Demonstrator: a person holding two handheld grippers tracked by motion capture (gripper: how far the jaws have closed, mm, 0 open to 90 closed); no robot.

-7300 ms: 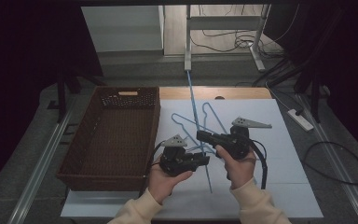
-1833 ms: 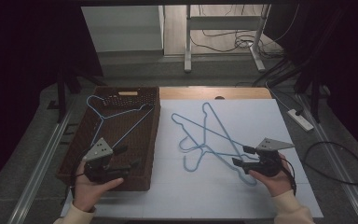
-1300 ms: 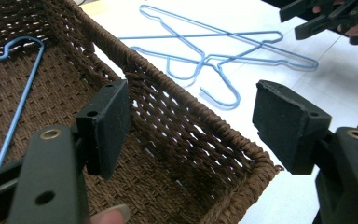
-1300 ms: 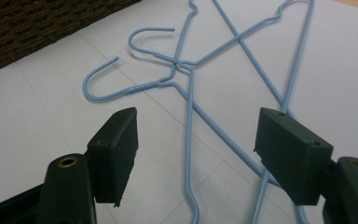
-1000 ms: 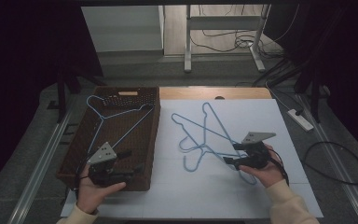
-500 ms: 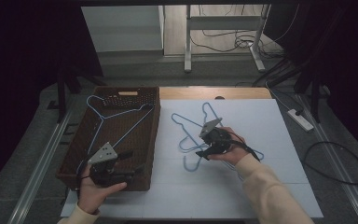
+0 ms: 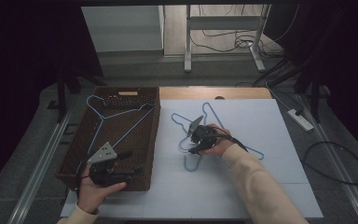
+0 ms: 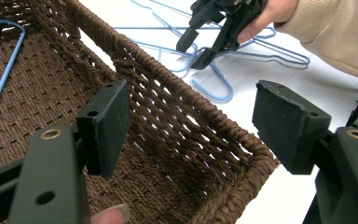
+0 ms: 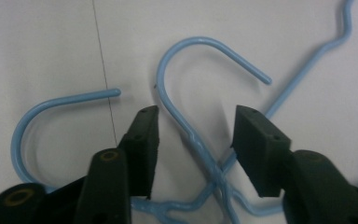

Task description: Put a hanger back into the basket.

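Since a second before, your right gripper (image 7: pixel 196 142) had crossed from the right part of the mat to the heap of blue hangers (image 7: pixel 223 140) near its middle, while your left gripper (image 7: pixel 121 170) had kept its place at the near right corner of the basket (image 7: pixel 74 154). Your right jaws had just been closing; in the right gripper view they stood about half apart, astride the twisted neck of one hanger (image 9: pixel 191 140), with the pads not yet touching the wire. That neck lay flat on the mat beside the hook of a second hanger (image 9: pixel 42 112), the two wires crossing just below the jaws. Your left jaws stood wide open over the basket's near wall (image 8: pixel 205 140), holding nothing.

You had open mat (image 7: pixel 261 186) in front of and to the right of the heap, and a bare strip between the heap and the basket's right wall. One blue hanger (image 7: pixel 112 119) lay inside the basket, its hook toward the far left corner. Your right gripper sat well apart from the basket rim.

The light mat covered a wooden table (image 7: pixel 242 92), whose bare edge showed at the far side. Beyond it you had a grey floor with cables, a power strip (image 7: pixel 300 119) at the right, and dark surroundings.
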